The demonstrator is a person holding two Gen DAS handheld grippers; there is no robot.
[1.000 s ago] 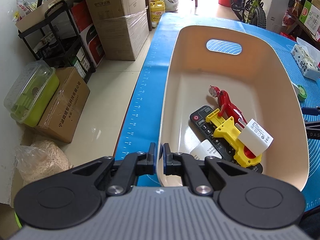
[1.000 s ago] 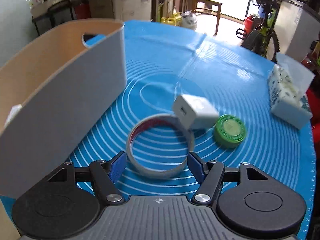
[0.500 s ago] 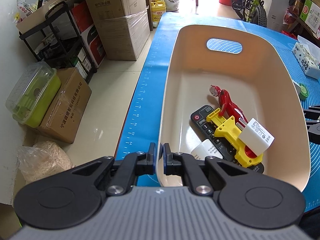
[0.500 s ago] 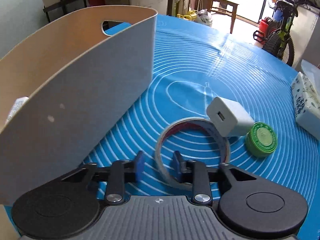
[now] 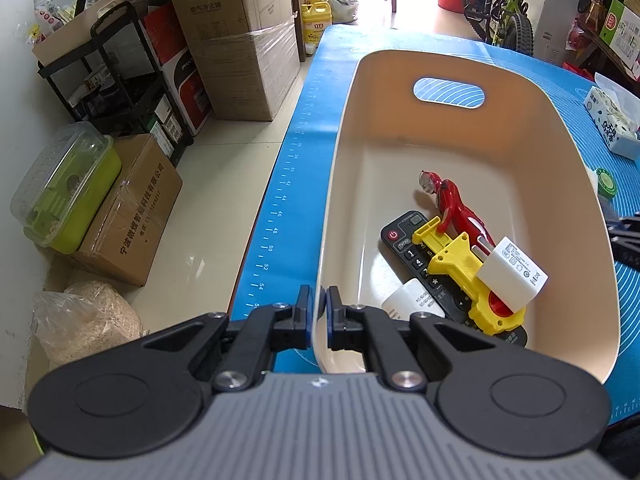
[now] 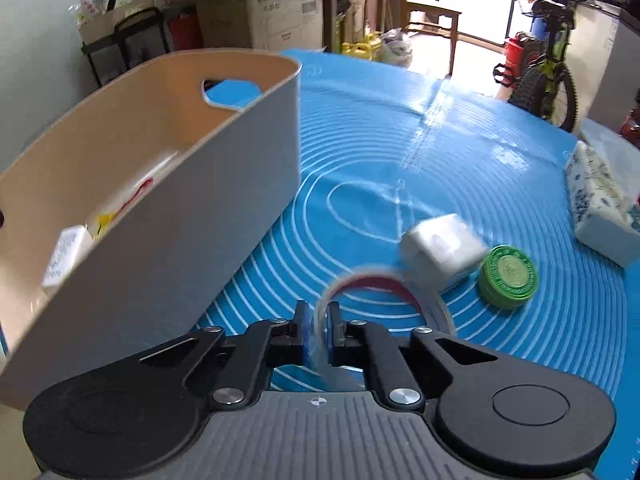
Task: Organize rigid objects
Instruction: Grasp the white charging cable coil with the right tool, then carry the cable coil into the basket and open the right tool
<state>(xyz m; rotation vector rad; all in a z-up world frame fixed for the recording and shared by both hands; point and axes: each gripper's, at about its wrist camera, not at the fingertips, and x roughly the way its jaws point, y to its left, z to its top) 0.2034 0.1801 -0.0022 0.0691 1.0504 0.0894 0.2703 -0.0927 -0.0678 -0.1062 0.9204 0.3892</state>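
The left gripper (image 5: 319,312) is pinched on the near rim of the cream bin (image 5: 452,68), one finger outside the wall and one inside, and points along the bin's length. The bin rests on the blue mat (image 5: 296,184) near its left edge. Inside the bin lie a black remote (image 5: 404,240), a red figure (image 5: 456,206), a yellow toy (image 5: 460,264) and two white chargers (image 5: 512,274), clustered at the near right. The right gripper (image 6: 318,330) sits low over the mat, just right of the bin's outer wall (image 6: 192,240), with its fingers pressed onto the near edge of the tape ring (image 6: 384,286); the ring is blurred. Beyond the ring, a white charger block (image 6: 440,246) sits just beside a green round lid (image 6: 509,276). A tissue pack (image 6: 600,216) lies near the mat's right edge.
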